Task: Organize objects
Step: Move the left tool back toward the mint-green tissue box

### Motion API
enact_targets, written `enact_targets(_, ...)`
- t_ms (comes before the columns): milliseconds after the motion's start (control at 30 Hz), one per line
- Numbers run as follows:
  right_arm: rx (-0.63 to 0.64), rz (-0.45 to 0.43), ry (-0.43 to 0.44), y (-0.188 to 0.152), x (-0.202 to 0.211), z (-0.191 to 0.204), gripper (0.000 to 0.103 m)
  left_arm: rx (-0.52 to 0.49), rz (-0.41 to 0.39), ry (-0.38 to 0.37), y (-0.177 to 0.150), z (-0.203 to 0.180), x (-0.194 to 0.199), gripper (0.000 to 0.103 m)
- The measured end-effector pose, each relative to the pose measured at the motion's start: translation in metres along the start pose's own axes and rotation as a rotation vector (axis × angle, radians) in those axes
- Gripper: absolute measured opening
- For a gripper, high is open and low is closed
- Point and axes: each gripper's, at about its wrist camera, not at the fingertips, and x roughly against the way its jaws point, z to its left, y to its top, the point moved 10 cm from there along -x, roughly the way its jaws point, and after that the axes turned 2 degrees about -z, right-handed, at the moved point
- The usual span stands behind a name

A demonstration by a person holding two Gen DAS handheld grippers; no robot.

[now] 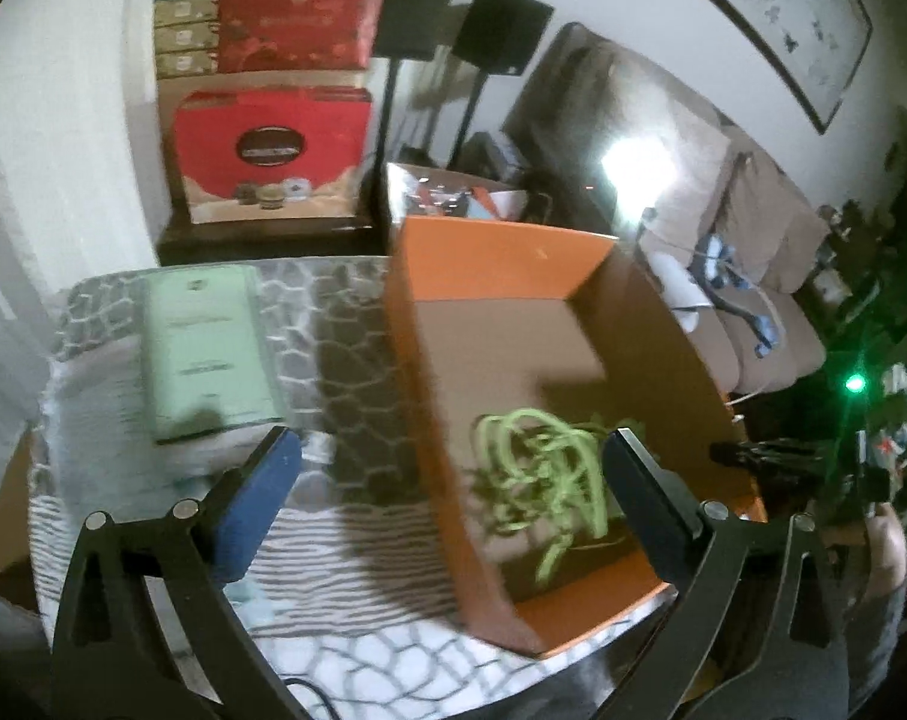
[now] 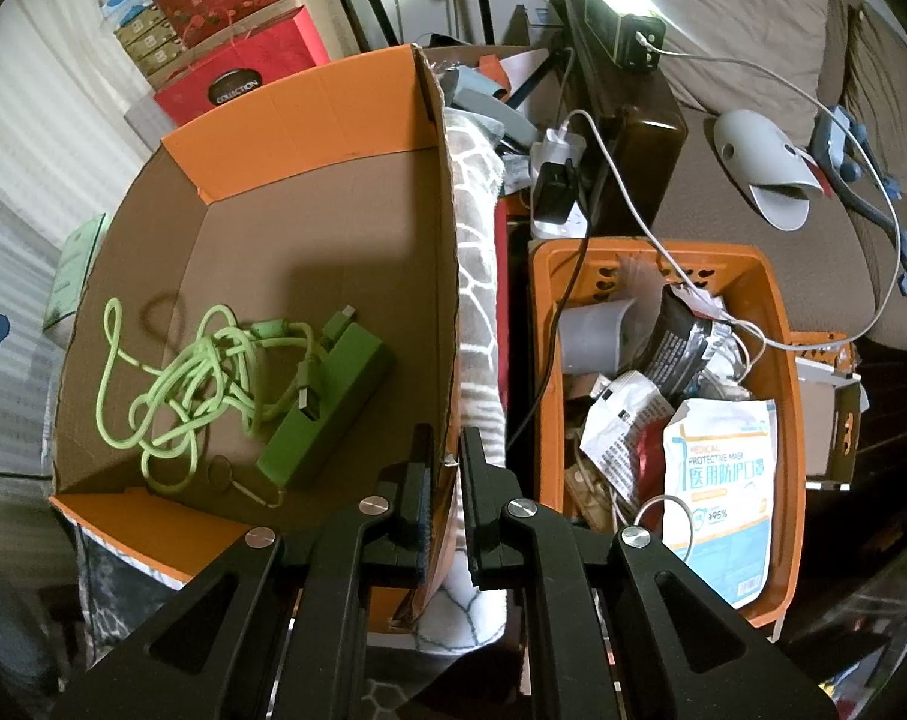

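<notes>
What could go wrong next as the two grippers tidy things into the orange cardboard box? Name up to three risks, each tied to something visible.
1. The right gripper is shut on the orange cardboard box wall; the thin card may tear or the box may tip if pulled.
2. The green cable lies in loose loops; the open left gripper above it might snag one.
3. The pale green box lies on the patterned cloth; dragging it could bunch the cloth.

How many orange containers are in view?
2. The orange cardboard box sits on the patterned cloth, holding the green cable; the orange plastic basket stands right of it. Others may be hidden.
</notes>
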Motion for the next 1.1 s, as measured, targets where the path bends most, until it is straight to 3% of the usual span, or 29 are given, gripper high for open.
enact_targets(567, 0.001, 0.000, -0.004, 0.000, 0.001, -0.002, 0.008, 0.004, 0.109, 0.192, -0.035, 0.112, -0.018, 0.103)
enact_targets(767, 0.002, -0.001, -0.008, -0.001, 0.001, -0.003, 0.008, 0.011, 0.165, 0.183, -0.048, 0.124, -0.038, 0.102)
enact_targets(900, 0.002, 0.000, -0.009, -0.001, 0.001, -0.004, 0.008, 0.032, 0.191, 0.159, -0.055, 0.125, -0.049, 0.089)
enact_targets(1100, 0.001, 0.000, -0.009, -0.001, 0.001, -0.004, 0.008, -0.002, 0.237, 0.155, -0.064, 0.120, -0.063, 0.050)
